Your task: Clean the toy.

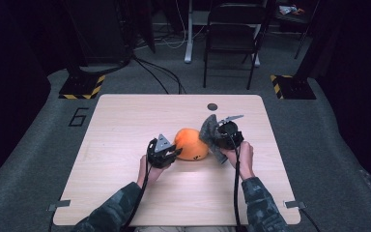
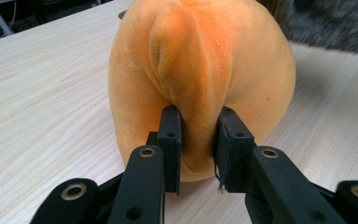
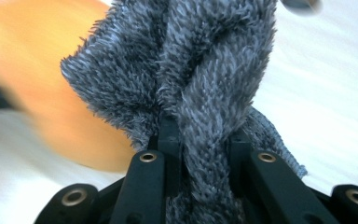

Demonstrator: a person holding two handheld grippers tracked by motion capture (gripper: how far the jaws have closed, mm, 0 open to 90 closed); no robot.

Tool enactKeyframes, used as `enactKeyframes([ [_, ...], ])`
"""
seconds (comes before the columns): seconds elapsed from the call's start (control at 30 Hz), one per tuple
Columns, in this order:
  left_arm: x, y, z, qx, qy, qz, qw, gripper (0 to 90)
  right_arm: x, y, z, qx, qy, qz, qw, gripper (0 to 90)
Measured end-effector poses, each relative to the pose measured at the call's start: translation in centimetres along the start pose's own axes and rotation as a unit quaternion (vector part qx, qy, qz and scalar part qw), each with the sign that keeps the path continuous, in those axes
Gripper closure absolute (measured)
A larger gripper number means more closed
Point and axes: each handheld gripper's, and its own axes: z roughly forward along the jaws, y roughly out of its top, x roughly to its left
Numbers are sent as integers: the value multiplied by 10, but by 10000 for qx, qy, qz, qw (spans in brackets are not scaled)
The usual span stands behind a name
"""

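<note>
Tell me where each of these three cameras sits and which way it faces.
High view: above the person's side, facing forward and down on the table; both forearms, left gripper, right gripper.
Left gripper view: rides that gripper, looks along its jaws pinching the orange plush.
Right gripper view: rides that gripper, looks along jaws clamping the grey fuzzy cloth.
Shared: all three show the plush.
</note>
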Motion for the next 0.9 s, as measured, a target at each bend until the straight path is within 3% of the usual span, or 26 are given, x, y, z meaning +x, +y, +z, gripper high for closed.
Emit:
enactKeyframes([
  [0.1, 0, 0, 0, 50, -9, 31, 10000, 738, 14, 2, 4, 72, 96, -307, 9995, 745],
  [0.17, 0, 0, 0, 44, -44, 34, 10000, 732, 19, 0, 11, 193, -30, -427, 9989, 745],
  [0.33, -2, 1, 0, -5, -31, 70, 10000, 692, 14, -3, 15, 263, 33, -320, 9991, 746],
  [0.67, 0, 1, -5, -45, 59, 18, 10000, 448, 14, -6, 18, 316, -105, -372, 9988, 746],
  [0.9, -1, -1, -3, -40, 64, -11, 10000, 400, 12, -7, 19, 338, -112, -319, 9989, 746],
])
